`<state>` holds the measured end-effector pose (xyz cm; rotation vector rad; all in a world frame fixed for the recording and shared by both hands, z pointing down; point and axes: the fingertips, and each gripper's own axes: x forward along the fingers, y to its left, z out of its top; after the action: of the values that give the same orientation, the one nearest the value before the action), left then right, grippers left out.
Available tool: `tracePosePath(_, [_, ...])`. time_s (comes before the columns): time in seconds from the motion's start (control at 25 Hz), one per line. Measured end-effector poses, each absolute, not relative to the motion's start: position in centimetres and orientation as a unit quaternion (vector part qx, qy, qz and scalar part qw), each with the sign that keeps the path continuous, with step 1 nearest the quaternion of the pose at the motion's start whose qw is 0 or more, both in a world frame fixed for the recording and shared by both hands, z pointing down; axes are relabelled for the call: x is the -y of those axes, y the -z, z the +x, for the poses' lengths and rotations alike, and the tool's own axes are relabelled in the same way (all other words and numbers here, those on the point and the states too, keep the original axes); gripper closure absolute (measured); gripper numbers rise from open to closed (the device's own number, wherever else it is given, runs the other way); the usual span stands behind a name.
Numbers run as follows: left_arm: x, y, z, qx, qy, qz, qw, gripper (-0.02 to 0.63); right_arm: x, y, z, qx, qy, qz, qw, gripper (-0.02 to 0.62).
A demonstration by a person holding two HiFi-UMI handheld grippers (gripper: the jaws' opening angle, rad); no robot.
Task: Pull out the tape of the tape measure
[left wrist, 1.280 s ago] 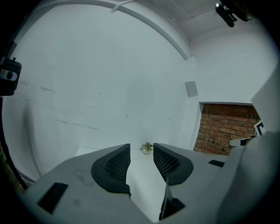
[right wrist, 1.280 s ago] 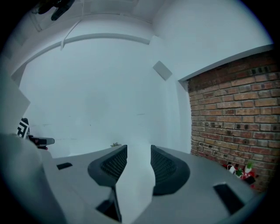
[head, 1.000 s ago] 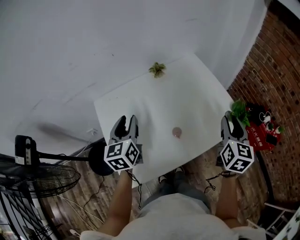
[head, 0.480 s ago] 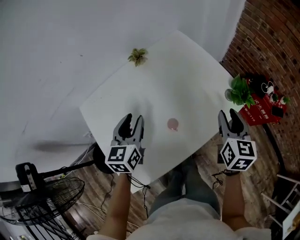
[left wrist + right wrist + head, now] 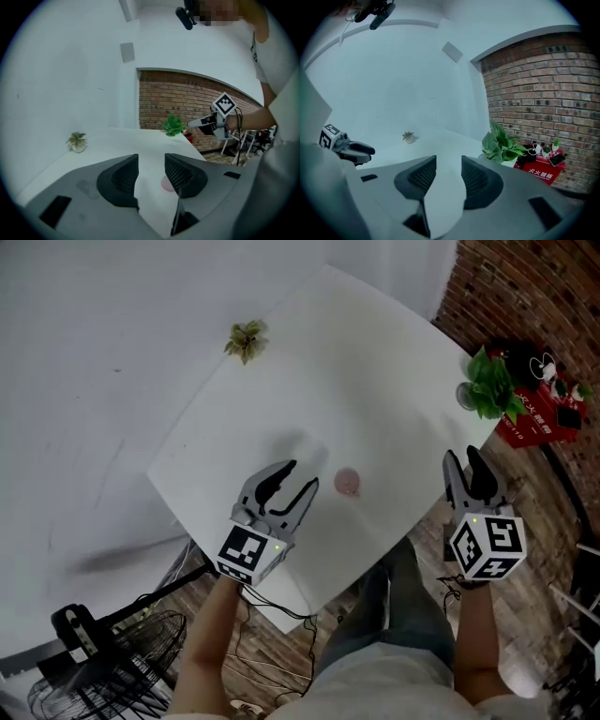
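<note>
A small round pink tape measure (image 5: 348,484) lies on the white table (image 5: 319,362), near its front edge. My left gripper (image 5: 302,476) hovers just left of it, open and empty, jaws pointing toward it. In the left gripper view the tape measure (image 5: 165,183) shows low between the jaws, partly hidden by the right jaw, with the left gripper (image 5: 151,171) held apart from it. My right gripper (image 5: 461,460) stands open and empty off the table's right front edge, well to the right of the tape measure. The right gripper (image 5: 449,176) view shows bare table between the jaws.
A small dried plant (image 5: 246,337) stands at the table's far corner. A green potted plant (image 5: 487,385) sits at the right corner, beside a red box (image 5: 544,409) below the brick wall. A floor fan (image 5: 103,681) and cables lie lower left.
My left gripper has moved right toward the tape measure and turned its jaws to face it. The right gripper has stayed by the table's right edge. The head view has swung.
</note>
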<state>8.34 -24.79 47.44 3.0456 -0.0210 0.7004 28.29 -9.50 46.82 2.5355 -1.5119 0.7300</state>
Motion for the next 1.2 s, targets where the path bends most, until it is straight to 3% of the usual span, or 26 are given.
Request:
tracePosePath(0.72, [19.2, -52.9, 11.8, -0.237, -0.325, 0.909, -0.106, 0.422, 7.9, -51.5, 26.4, 0.496, -0.278, 0.822, 0.035, 0.428])
tracePosePath(1.2, [18.1, -57.6, 10.7, -0.307, -0.400, 0.845, -0.177, 0.393, 7.2, -54.0, 26.3, 0.483, -0.300, 0.822, 0.023, 0.430])
